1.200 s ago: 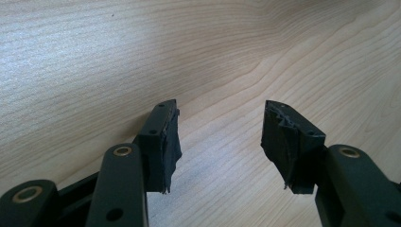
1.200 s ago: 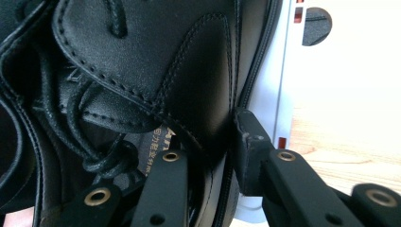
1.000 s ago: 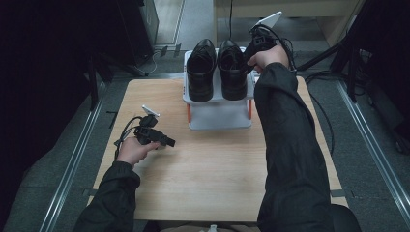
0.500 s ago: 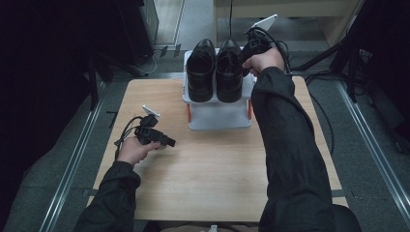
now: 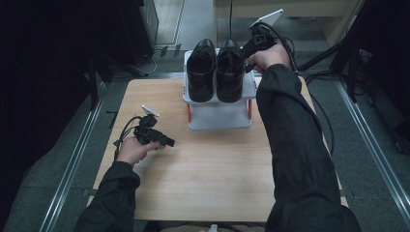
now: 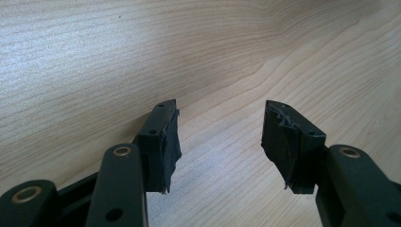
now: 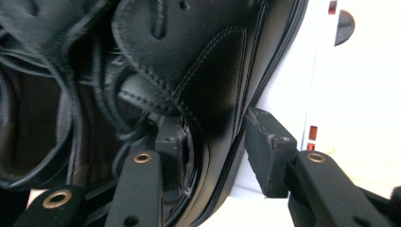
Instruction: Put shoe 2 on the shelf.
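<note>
Your right tool (image 7: 215, 156) has just been opening: its two black jaws now stand apart on either side of the side wall of the right-hand black leather lace-up shoe (image 5: 230, 70), one jaw inside the shoe's opening and one outside, with a visible gap on the outer side, so the leather sits between them but is no longer pinched. Compared with a second ago, the shoe has shifted slightly leftward and now rests beside its partner, the left-hand black leather shoe (image 5: 200, 70), the pair touching or nearly so on the top tier of the small white plastic shoe rack (image 5: 220, 118) at the far edge of the light wooden counter (image 5: 217, 174). This release suggests the placing of the second shoe is finished; withdrawing the inner jaw without dragging the collar appears to be what remains. Your left tool (image 6: 220, 137) rests low over bare counter, jaws wide and empty.
</note>
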{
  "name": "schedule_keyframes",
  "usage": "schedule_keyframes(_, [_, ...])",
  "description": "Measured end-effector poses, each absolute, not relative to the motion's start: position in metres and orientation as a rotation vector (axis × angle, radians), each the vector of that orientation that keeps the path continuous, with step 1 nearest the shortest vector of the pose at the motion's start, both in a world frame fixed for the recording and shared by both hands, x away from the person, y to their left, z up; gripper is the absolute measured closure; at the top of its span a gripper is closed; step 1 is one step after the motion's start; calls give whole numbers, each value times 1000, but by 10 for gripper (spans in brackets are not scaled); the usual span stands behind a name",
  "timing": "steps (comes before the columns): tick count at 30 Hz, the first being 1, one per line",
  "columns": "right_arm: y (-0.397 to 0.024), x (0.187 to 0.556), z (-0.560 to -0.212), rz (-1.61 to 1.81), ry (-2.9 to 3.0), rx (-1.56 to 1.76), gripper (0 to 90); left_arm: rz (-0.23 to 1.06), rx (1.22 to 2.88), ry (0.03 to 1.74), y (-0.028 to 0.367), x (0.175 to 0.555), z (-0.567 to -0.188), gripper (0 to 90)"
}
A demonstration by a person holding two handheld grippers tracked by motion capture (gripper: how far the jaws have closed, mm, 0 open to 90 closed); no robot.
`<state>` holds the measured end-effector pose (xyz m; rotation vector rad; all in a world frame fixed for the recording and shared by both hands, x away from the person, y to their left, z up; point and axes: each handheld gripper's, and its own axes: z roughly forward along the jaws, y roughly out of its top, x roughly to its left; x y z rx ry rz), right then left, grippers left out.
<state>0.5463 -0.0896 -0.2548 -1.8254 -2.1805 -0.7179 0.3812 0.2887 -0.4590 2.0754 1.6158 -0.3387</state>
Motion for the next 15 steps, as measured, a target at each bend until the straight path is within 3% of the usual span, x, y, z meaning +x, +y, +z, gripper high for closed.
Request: schedule_keyframes(15, [-126,531,-240,-802,-2178,-1751,572,-336,2081,1624,288,382,-461,460])
